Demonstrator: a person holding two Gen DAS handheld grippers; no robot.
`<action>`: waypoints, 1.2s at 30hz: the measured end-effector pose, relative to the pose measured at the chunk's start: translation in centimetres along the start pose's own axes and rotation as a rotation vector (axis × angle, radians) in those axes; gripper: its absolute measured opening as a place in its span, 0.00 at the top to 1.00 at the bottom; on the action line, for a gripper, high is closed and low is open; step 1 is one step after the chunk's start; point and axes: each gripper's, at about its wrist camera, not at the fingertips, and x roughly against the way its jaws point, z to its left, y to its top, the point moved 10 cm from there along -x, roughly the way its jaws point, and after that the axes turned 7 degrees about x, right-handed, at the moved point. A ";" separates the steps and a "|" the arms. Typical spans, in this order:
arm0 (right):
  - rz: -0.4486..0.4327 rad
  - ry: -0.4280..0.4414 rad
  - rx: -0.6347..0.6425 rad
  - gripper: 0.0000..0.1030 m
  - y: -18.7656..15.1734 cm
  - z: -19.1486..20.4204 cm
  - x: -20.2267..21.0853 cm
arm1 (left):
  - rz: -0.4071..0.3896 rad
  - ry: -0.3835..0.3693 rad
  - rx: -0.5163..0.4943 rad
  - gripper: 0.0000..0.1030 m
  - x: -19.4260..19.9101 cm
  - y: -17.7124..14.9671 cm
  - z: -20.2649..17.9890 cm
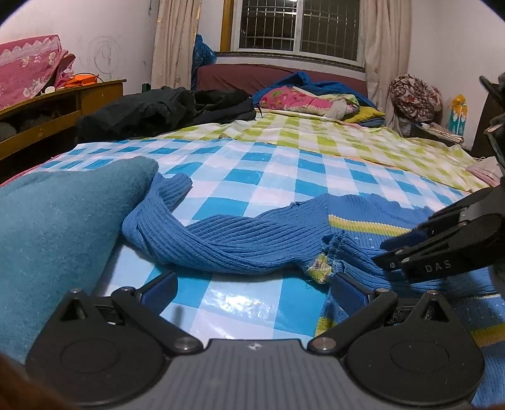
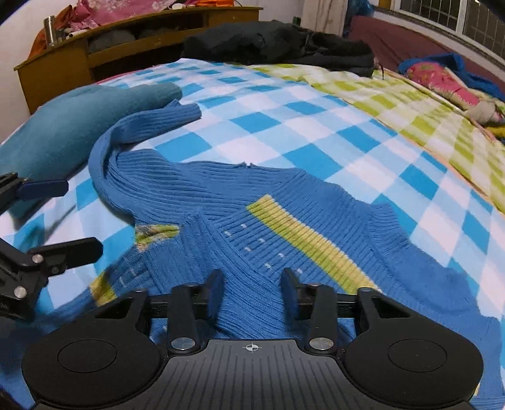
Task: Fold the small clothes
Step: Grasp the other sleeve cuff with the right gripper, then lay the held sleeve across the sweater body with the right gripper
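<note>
Left wrist view: blue-checked bedcover (image 1: 252,167), green-checked section (image 1: 315,135), barred window (image 1: 296,28) beyond.

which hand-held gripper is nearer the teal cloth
Left. The left hand-held gripper sits right beside the teal cloth; the right hand-held gripper is farther, over the blue sweater.

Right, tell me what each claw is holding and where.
Left claw is open, holding nothing. Right claw straddles a raised ridge in the body of the blue sweater; whether it actually grips cannot be told.
</note>
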 end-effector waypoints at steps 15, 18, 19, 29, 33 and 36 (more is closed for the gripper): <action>-0.020 -0.208 -0.117 0.87 1.1 -3.7 0.0 | -0.048 0.018 0.028 0.00 0.8 1.5 1.3; -0.082 -0.216 -0.158 0.84 1.5 -3.3 1.3 | -0.065 0.032 0.042 0.00 1.0 2.1 2.2; -0.105 -0.229 -0.149 0.80 1.6 -3.0 1.9 | -0.069 0.039 0.048 0.00 1.0 2.3 2.5; -0.115 -0.119 -0.140 0.62 5.6 0.3 1.6 | -0.068 0.094 0.085 0.00 0.5 2.5 4.9; -0.140 0.017 -0.168 0.62 10.2 3.0 0.0 | -0.096 0.112 0.055 0.00 0.6 2.8 5.1; -0.141 0.098 -0.198 0.62 13.3 4.8 -2.4 | -0.123 0.141 0.029 0.00 0.7 3.1 5.7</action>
